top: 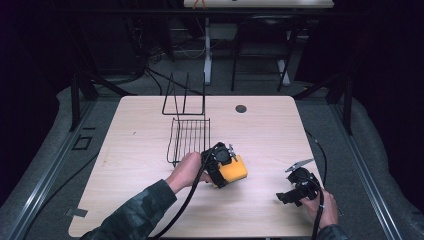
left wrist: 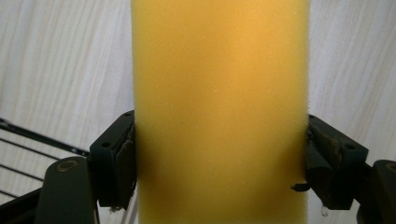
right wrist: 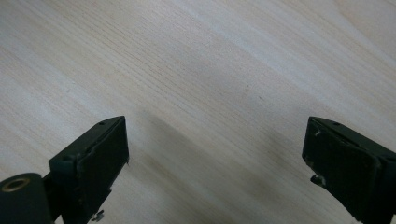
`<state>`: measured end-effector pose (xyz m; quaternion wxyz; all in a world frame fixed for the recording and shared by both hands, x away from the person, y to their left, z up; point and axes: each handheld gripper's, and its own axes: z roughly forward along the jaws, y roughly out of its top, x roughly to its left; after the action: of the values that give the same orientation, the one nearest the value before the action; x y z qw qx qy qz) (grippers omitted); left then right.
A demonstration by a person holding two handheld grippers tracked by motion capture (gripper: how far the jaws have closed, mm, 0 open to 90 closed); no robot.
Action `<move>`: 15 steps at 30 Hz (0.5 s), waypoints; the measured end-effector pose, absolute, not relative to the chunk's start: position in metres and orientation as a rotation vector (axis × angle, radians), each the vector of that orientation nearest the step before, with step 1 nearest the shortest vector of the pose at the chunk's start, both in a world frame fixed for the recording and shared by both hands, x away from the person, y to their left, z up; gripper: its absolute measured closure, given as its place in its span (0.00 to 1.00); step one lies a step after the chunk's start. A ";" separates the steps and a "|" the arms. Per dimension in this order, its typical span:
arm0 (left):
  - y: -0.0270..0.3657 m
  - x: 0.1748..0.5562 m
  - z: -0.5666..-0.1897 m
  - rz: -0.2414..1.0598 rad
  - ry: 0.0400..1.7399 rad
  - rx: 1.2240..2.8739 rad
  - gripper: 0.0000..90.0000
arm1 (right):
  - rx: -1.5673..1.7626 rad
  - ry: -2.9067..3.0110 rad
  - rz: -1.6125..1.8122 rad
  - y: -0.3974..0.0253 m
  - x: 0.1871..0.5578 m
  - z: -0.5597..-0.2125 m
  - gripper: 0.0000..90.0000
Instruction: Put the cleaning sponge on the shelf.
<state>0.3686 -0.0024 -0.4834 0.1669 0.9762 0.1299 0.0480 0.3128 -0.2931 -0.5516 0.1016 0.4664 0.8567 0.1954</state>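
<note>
Surface (top: 150, 200): pale wood with rounded corners, seen from above in the high view; its grain also runs behind the jaws in both gripper views.

Rack (top: 188, 137): black wire, two parts standing upright between the middle and the far edge of the surface; a few of its wires show at the lower left of the left gripper view (left wrist: 28, 154).

Sponge (top: 235, 169): an orange-yellow block, near the middle of the surface and a little toward the near edge, just beside the near right foot of the rack. In the left gripper view (left wrist: 219, 112) it runs as a broad upright band from top to bottom between the jaws.

Left tongs (top: 231, 167): held in the person's left hand (top: 186, 170), closed on the sponge; in the left gripper view (left wrist: 219, 161) both jaw pads press against the sponge's two long sides, which look slightly squeezed in.

Right tongs (top: 282, 197): held in the right hand (top: 322, 207) near the near right corner of the surface, well apart from the sponge; in the right gripper view (right wrist: 215, 161) the jaws stand wide apart with bare wood between them, gripping nothing.

Cap (top: 241, 108): a small dark round disc set in the surface near the far edge, right of the rack.
</note>
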 end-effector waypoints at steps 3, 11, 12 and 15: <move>0.003 0.367 -0.480 0.149 0.370 2.772 0.26 | 1.377 2.528 0.580 -0.293 0.313 -0.552 0.07; 0.018 0.363 -0.470 0.174 0.379 2.756 0.26 | 1.379 2.530 0.574 -0.293 0.313 -0.552 0.07; 0.020 0.363 -0.468 0.179 0.378 2.757 0.26 | 1.379 2.530 0.573 -0.293 0.313 -0.552 0.07; 0.025 0.362 -0.465 0.184 0.378 2.756 0.26 | 1.376 2.529 0.570 -0.293 0.313 -0.552 0.07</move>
<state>0.3621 0.0249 -0.4654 0.1761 0.9731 0.1336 0.0649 0.3128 -0.2930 -0.5518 0.1033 0.4663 0.8571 0.1933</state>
